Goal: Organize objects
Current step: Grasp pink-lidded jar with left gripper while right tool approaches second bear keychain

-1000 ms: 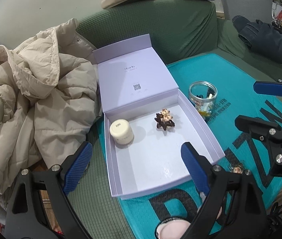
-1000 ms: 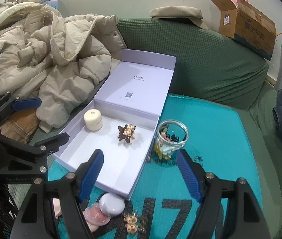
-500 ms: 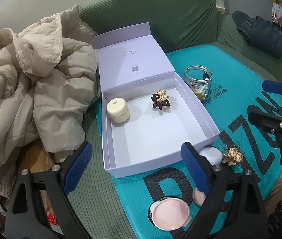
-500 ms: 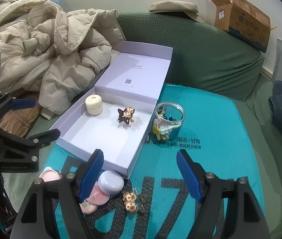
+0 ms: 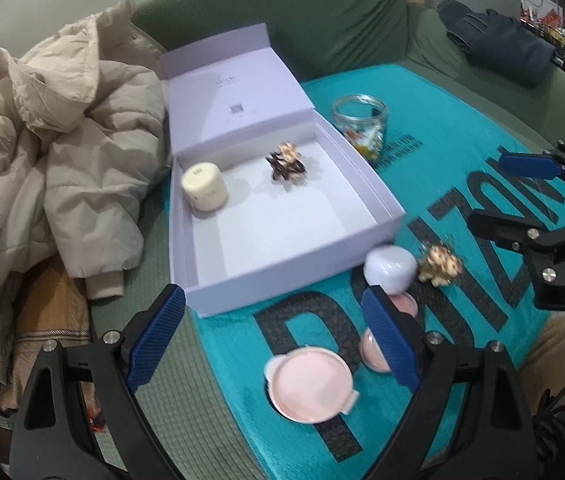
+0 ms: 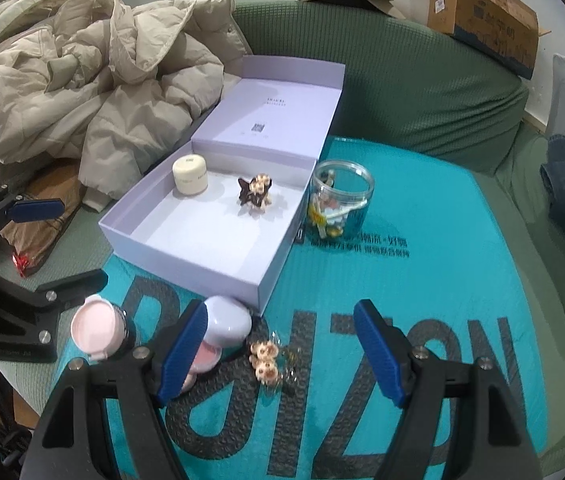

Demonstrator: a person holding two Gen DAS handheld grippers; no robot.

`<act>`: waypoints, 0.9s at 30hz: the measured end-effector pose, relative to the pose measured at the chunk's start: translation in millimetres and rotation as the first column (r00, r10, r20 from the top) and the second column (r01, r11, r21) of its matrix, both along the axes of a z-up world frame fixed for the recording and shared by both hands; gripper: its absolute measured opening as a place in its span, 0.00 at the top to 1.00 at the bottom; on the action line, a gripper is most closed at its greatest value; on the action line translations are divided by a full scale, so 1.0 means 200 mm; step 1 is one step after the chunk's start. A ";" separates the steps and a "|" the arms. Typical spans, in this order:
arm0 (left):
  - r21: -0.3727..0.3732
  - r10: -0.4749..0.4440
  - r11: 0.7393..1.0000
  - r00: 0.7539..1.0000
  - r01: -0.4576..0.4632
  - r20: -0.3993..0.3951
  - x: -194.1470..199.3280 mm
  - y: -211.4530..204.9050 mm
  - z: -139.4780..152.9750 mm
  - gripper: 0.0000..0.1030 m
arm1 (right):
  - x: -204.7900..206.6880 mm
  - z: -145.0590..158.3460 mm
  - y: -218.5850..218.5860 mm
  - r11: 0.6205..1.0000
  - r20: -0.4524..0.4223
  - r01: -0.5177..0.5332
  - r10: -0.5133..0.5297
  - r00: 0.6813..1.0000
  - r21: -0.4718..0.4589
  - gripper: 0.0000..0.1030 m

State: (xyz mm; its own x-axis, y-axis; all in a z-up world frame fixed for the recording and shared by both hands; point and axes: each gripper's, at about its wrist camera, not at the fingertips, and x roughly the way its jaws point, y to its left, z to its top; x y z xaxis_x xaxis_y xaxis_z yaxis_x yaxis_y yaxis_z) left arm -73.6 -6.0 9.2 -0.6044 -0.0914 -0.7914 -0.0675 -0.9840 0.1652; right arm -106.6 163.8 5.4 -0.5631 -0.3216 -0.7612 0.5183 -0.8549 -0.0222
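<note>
Right now both grippers are wide open w/ nothing in them: left gripper (image 5: 274, 344) at the bottom of the left view, right gripper (image 6: 282, 348) at the bottom of the right view. Nearest, lower centre of the left view, a round pink compact (image 5: 309, 384) lies flat on the teal mat (image 6: 422, 280); just behind it, partly hidden by the right-hand blue pad, a smaller pink case (image 5: 374, 354) and another pink one (image 5: 404, 306). Touching those, a pale lilac case (image 5: 390, 268), then a small flower hair clip (image 5: 440, 268) just beside it, right of centre. All look light; the compact & cases are prob. hard, smooth plastic, so likely slippery — best pinched across the rim edge-on, not on the domed top. The clip looks fiddly & delicate; take it by the body, gently. Mid-frame sits the open lilac box (image 5: 294, 276), lid folded back, holding a cream jar (image 5: 204, 188) at its left rear and a dark flower clip (image 5: 286, 160) centre rear. Beside the box, upper right of centre, a glass jar (image 5: 360, 124) of small bits — breakable, grip round the wall. Far left, a beige puffer jacket (image 5: 62, 152); beyond, the green sofa (image 5: 322, 20).
</note>
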 end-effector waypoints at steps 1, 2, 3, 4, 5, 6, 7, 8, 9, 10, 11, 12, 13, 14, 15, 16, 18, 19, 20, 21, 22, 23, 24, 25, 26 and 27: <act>0.003 -0.006 1.000 1.000 0.006 0.006 0.01 0.01 -0.02 0.13 | 0.01 -0.02 0.01 1.000 0.010 0.000 0.000 1.000 -0.005 0.26; 0.006 -0.010 1.000 1.000 0.010 0.011 0.02 0.02 -0.03 0.13 | 0.01 -0.03 0.01 1.000 0.017 0.001 -0.001 1.000 -0.009 0.26; 0.008 -0.013 1.000 1.000 0.013 0.014 0.03 0.03 -0.03 0.13 | 0.01 -0.04 0.02 1.000 0.022 0.001 -0.001 1.000 -0.010 0.26; 0.009 -0.018 1.000 1.000 0.018 0.018 0.04 0.04 -0.04 0.13 | 0.02 -0.05 0.02 1.000 0.028 0.005 -0.005 1.000 -0.012 0.26; 0.008 -0.021 1.000 1.000 0.020 0.021 0.04 0.04 -0.05 0.13 | 0.03 -0.06 0.03 1.000 0.031 0.006 -0.006 1.000 -0.011 0.25; 0.007 -0.022 1.000 0.999 0.022 0.025 0.05 0.05 -0.06 0.13 | 0.03 -0.07 0.03 1.000 0.036 0.007 -0.007 0.999 -0.012 0.25; 0.004 -0.024 1.000 0.999 0.024 0.029 0.05 0.06 -0.07 0.13 | 0.04 -0.09 0.03 1.000 0.041 0.009 -0.009 0.999 -0.012 0.25; 0.002 -0.028 1.000 0.999 0.028 0.036 0.06 0.07 -0.08 0.13 | 0.04 -0.10 0.04 1.000 0.044 0.010 -0.009 0.999 -0.012 0.25; 0.001 -0.031 1.000 0.999 0.031 0.040 0.06 0.07 -0.09 0.13 | 0.05 -0.11 0.04 1.000 0.049 0.012 -0.012 0.999 -0.012 0.25; 0.002 -0.033 0.999 0.999 0.033 0.042 0.07 0.08 -0.10 0.13 | 0.05 -0.12 0.04 1.000 0.052 0.015 -0.014 0.999 -0.012 0.25; 0.008 -0.037 0.999 0.998 0.037 0.044 0.08 0.08 -0.11 0.13 | 0.05 -0.13 0.05 1.000 0.053 0.019 -0.018 0.998 -0.012 0.25; 0.015 -0.041 0.999 0.998 0.040 0.044 0.09 0.08 -0.11 0.13 | 0.06 -0.14 0.05 1.000 0.056 0.025 -0.024 0.998 -0.012 0.25; 0.026 -0.040 0.999 0.998 0.039 0.045 0.09 0.08 -0.12 0.13 | 0.06 -0.14 0.05 1.000 0.060 0.028 -0.027 0.998 -0.014 0.25; 0.035 -0.038 0.999 0.998 0.036 0.048 0.10 0.07 -0.13 0.13 | 0.07 -0.15 0.05 0.999 0.065 0.029 -0.028 0.997 -0.015 0.25; 0.045 -0.036 0.998 0.998 0.034 0.051 0.11 0.07 -0.14 0.13 | 0.07 -0.16 0.05 0.999 0.071 0.032 -0.030 0.997 -0.017 0.25; 0.054 -0.033 0.998 0.998 0.030 0.055 0.11 0.06 -0.14 0.13 | 0.08 -0.17 0.05 0.999 0.076 0.032 -0.031 0.997 -0.019 0.25; 0.071 -0.030 0.997 0.998 0.026 0.060 0.13 0.05 -0.16 0.13 | 0.09 -0.19 0.05 0.999 0.081 0.036 -0.034 0.996 -0.023 0.25; 0.077 -0.030 0.997 0.997 0.025 0.065 0.13 0.05 -0.17 0.13 | 0.10 -0.20 0.05 0.999 0.085 0.037 -0.035 0.996 -0.025 0.25; 0.079 -0.030 0.997 0.997 0.024 0.074 0.14 0.05 -0.18 0.13 | 0.10 -0.21 0.05 0.999 0.088 0.037 -0.034 0.996 -0.028 0.25; 0.075 -0.030 0.997 0.996 0.024 0.081 0.15 0.05 -0.19 0.13 | 0.11 -0.22 0.05 0.999 0.093 0.037 -0.034 0.995 -0.032 0.25; 0.072 -0.030 0.997 0.996 0.024 0.085 0.16 0.05 -0.19 0.13 | 0.12 -0.23 0.05 0.999 0.100 0.036 -0.032 0.995 -0.039 0.25; 0.071 -0.033 0.997 0.996 0.027 0.086 0.17 0.05 -0.20 0.13 | 0.12 -0.23 0.06 0.998 0.103 0.034 -0.029 0.994 -0.044 0.25; 0.073 -0.036 0.997 0.996 0.030 0.087 0.17 0.05 -0.21 0.13 | 0.13 -0.24 0.06 0.998 0.107 0.032 -0.027 0.994 -0.047 0.25; 0.079 -0.038 0.996 0.995 0.031 0.088 0.18 0.05 -0.21 0.13 | 0.14 -0.25 0.06 0.998 0.109 0.032 -0.027 0.994 -0.047 0.25; 0.087 -0.038 0.996 0.996 0.030 0.086 0.19 0.05 -0.21 0.13 | 0.14 -0.26 0.06 0.998 0.111 0.035 -0.030 0.993 -0.046 0.25; 0.100 -0.036 0.995 0.996 0.028 0.082 0.19 0.04 -0.22 0.13 | 0.14 -0.27 0.06 0.998 0.115 0.038 -0.032 0.993 -0.048 0.25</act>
